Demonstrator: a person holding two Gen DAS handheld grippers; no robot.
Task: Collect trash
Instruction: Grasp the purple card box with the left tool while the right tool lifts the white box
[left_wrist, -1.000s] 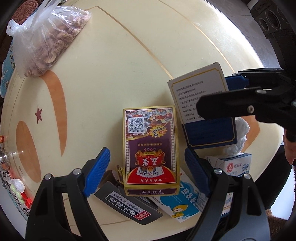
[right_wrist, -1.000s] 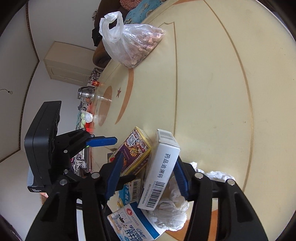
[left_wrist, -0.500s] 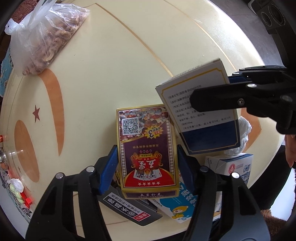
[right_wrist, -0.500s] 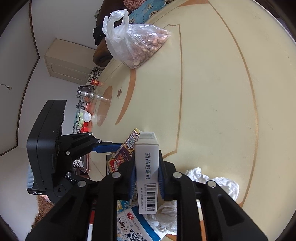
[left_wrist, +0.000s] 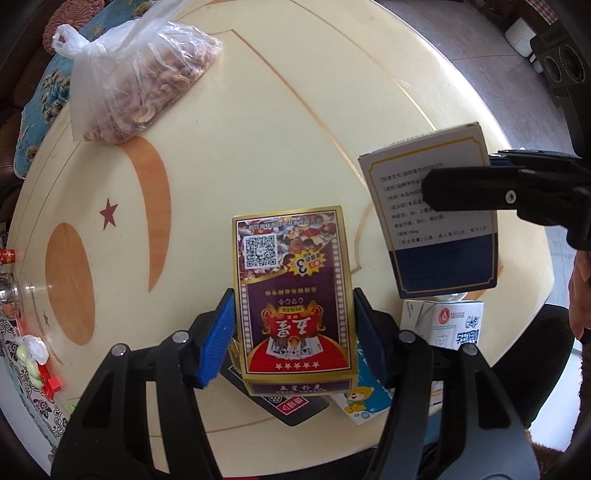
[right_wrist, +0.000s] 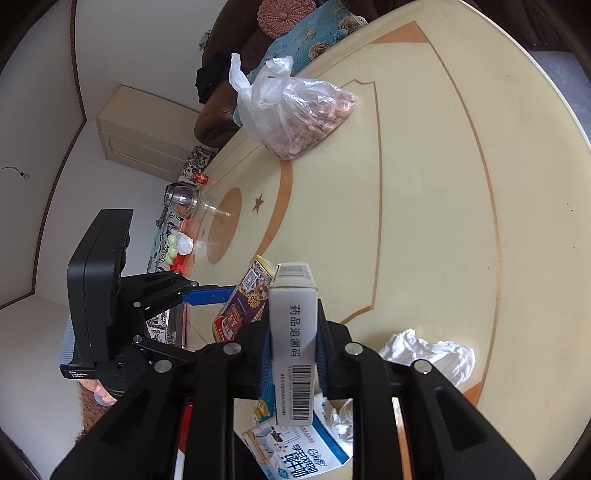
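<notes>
The left gripper (left_wrist: 293, 328) jaws are clamping the card box (left_wrist: 293, 291) above a litter of packets at the bench (left_wrist: 229, 155) edge. The right gripper (right_wrist: 291, 347) jaws are pinching the medicine box (right_wrist: 293, 332) (barcode side up), with crumpled tissue (right_wrist: 428, 350) beside it. A bag of nuts (left_wrist: 140, 85) is lying well apart.
</notes>
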